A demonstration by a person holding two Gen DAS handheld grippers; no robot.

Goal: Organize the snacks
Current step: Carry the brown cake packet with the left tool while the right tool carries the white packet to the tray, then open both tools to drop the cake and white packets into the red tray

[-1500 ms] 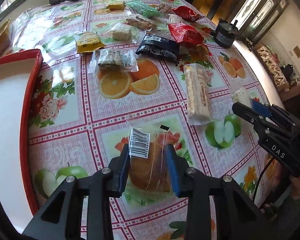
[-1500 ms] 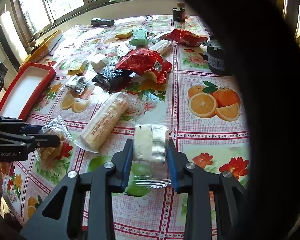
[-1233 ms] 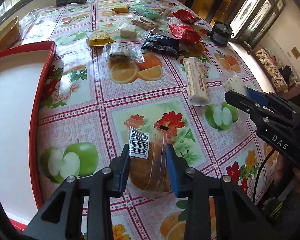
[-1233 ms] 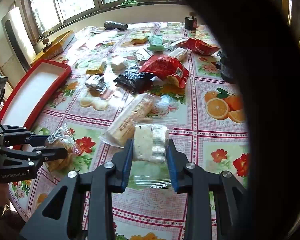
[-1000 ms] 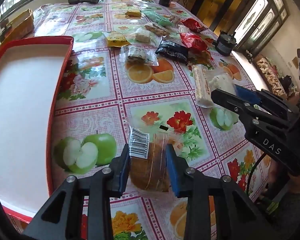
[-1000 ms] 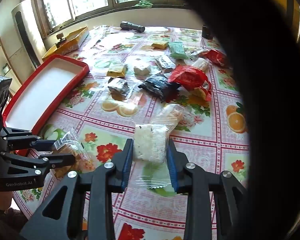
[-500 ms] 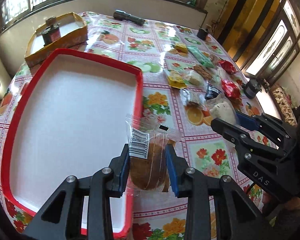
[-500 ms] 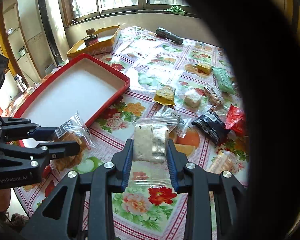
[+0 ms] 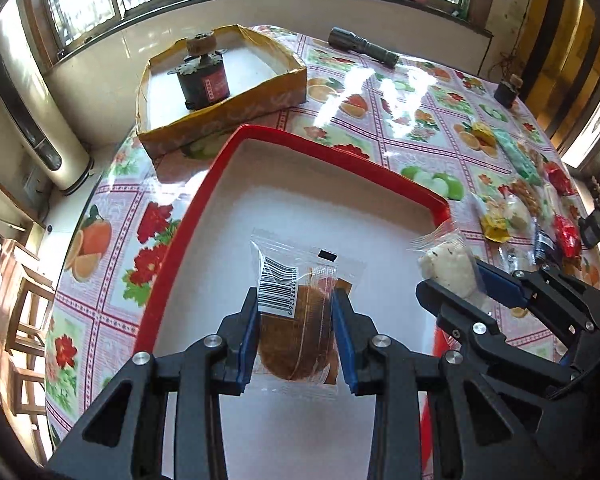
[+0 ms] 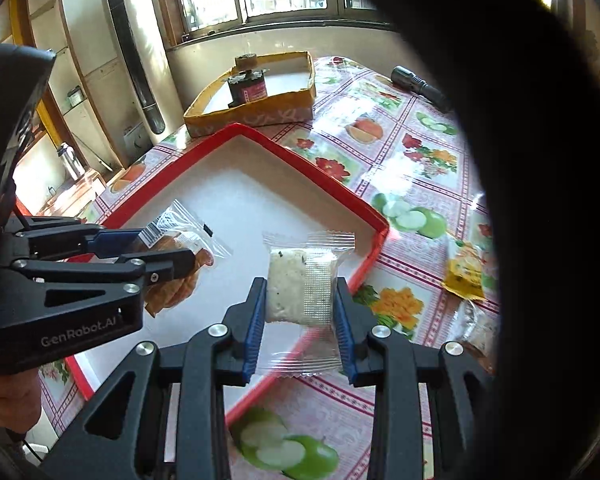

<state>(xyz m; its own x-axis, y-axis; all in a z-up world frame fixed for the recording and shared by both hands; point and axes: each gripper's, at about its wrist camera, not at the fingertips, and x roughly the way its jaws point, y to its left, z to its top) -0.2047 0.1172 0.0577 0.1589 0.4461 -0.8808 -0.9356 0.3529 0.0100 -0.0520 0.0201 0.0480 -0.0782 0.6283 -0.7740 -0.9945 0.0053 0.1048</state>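
Note:
My left gripper [image 9: 296,332] is shut on a clear packet with a brown round cake [image 9: 296,328] and a barcode label, held above the white floor of the red-rimmed tray [image 9: 332,152]. My right gripper [image 10: 300,312] is shut on a clear packet with a white rice cake [image 10: 300,284], held over the tray's right rim [image 10: 364,264]. The right gripper with its white packet [image 9: 448,264] shows at the right of the left wrist view. The left gripper with the brown cake [image 10: 168,276] shows at the left of the right wrist view. The tray holds nothing else.
A yellow cardboard box [image 9: 228,108] with a dark red-labelled jar [image 9: 204,80] stands behind the tray. A black flashlight [image 9: 364,48] lies at the back. Several snack packets [image 9: 516,208] lie on the fruit-patterned tablecloth to the right. A yellow packet [image 10: 464,272] lies right of the tray.
Both grippers have carried their packets left across the table, from the snack pile to above the red tray. Both stay shut on their packets.

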